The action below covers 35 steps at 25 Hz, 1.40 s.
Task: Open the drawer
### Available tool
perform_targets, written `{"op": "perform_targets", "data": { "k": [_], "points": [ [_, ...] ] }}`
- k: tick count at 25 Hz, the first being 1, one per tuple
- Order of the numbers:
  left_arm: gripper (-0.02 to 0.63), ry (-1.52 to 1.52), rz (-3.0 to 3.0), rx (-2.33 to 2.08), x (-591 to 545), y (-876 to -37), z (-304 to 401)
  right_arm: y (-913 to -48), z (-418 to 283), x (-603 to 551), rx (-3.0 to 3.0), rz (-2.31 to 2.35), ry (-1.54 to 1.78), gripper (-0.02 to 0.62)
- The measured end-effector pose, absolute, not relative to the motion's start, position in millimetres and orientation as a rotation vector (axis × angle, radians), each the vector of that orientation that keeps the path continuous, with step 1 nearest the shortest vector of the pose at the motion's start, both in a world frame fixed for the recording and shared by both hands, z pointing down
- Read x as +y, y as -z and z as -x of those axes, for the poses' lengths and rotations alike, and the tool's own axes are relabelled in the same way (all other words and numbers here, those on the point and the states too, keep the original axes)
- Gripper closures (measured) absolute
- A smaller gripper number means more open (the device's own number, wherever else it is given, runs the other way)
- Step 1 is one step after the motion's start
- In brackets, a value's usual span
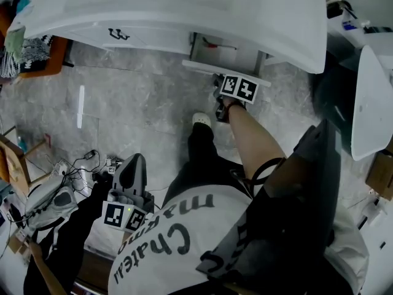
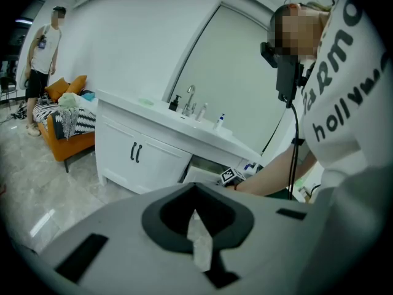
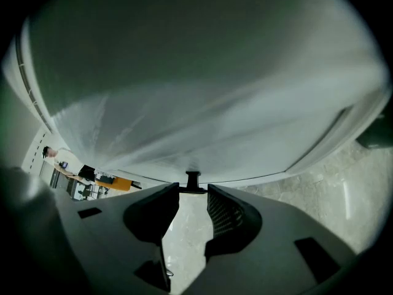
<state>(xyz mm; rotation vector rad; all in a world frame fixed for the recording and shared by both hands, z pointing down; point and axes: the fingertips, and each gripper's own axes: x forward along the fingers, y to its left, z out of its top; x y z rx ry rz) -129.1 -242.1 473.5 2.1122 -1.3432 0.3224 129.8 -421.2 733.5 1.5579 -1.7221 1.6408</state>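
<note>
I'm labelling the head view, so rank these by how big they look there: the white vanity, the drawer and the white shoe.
1. white vanity, largest by far
2. drawer
3. white shoe, smallest, though the leg hides part of it

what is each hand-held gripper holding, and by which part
Right hand-held gripper pinches the drawer handle by its crossbar. Left hand-held gripper is shut, holding nothing.

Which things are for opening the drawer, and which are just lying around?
For the job: drawer, drawer handle, right gripper.
Just lying about: orange sofa, pump bottle, floor cables, left gripper.
</note>
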Motion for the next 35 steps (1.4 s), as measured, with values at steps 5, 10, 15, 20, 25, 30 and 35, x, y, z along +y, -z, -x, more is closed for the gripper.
{"op": "perform_targets", "data": {
  "k": [5, 10, 15, 20, 25, 30, 35],
  "points": [
    [0.598, -0.335, -2.112, -1.359, -247.7, -470.4, 132.0, -734.4, -130.9, -421.8, -1.716, -1.543, -1.654, 0.442],
    [0.598, -0.317, -2.108, -1.370, -257.6, -465.2, 127.9, -734.3, -130.8, -421.5, -1.707, -1.555, -1.676, 0.440],
    [0.598, -0.301, -2.125, -1.364, -271.6, -461.4, 117.0, -735.7, -130.6, -420.6, -1.688, -1.563, -1.697, 0.439],
    [0.598, -0.296, -2.152, -1.367, -283.3, -453.9, 112.0, -735.9, -128.2, -414.3, -1.688, -1.498, -1.769, 0.437],
    [0.598, -0.290, -2.180, -1.362, -290.2, -449.3, 109.2, -726.5, -132.6, -411.1, -1.711, -1.450, -1.715, 0.456],
    [0.598, -0.259, -2.211, -1.349, -292.6, -444.3, 103.0, -712.5, -145.8, -408.7, -1.719, -1.417, -1.565, 0.503],
    [0.598, -0.222, -2.275, -1.325, -291.6, -437.6, 104.5, -689.0, -163.1, -419.6, -1.719, -1.451, -1.517, 0.560]
  ]
}}
